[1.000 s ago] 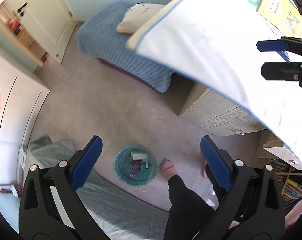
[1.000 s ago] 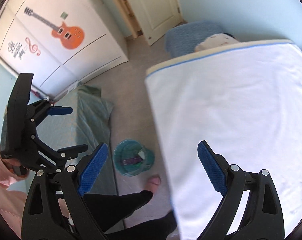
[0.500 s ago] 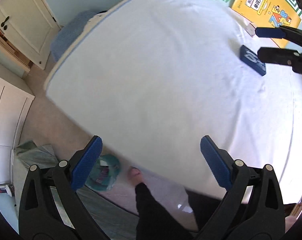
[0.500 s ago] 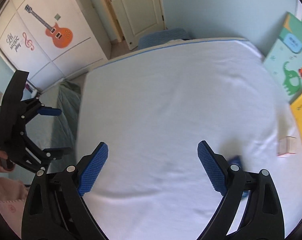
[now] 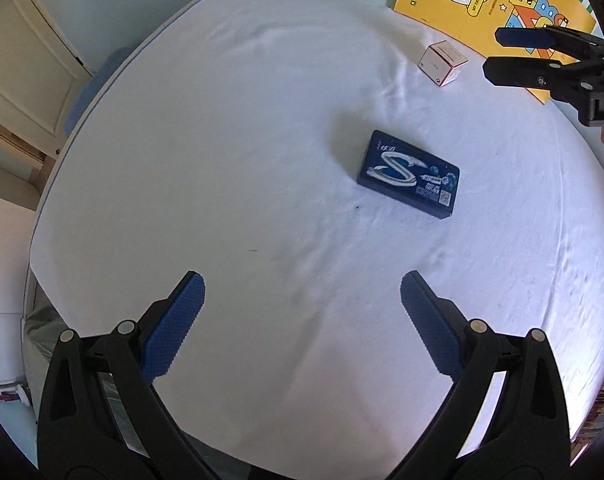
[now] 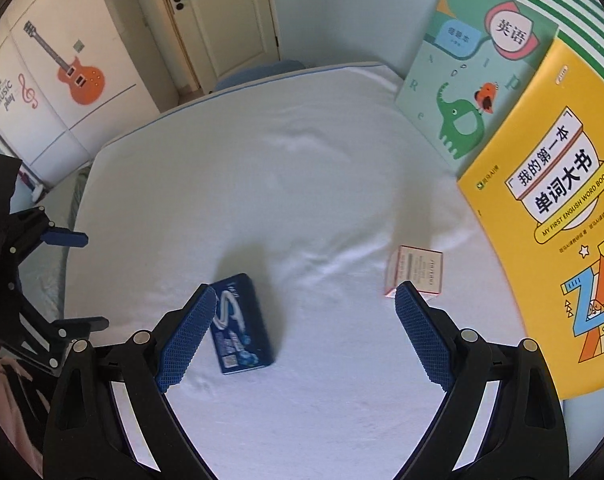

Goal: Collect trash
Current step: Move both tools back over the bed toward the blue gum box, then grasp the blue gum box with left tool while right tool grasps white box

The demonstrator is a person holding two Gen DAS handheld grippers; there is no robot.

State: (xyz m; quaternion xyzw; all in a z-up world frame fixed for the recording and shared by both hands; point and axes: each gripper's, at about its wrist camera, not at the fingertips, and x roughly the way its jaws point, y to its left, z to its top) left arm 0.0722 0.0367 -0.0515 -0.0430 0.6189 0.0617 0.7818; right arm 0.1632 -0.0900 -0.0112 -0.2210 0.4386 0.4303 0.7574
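Book (image 6: 549, 216) reading "MY FIRST ENGLISH WORD BOOK", dark blue pack (image 5: 409, 173), cupboard (image 6: 42, 92) lettered "MUSIC"

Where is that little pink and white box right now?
The small pink-edged box lies on the white tabletop, beside the yellow word book and right of the dark blue gum pack, just ahead of the right claw.

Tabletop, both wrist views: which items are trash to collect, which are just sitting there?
Likely trash:
- blue gum pack, flat on the white cloth
- small pink-edged box, nearer the books

Probably bystanders:
- yellow word book
- green elephant book
- white tablecloth

Both tongs are open and empty.
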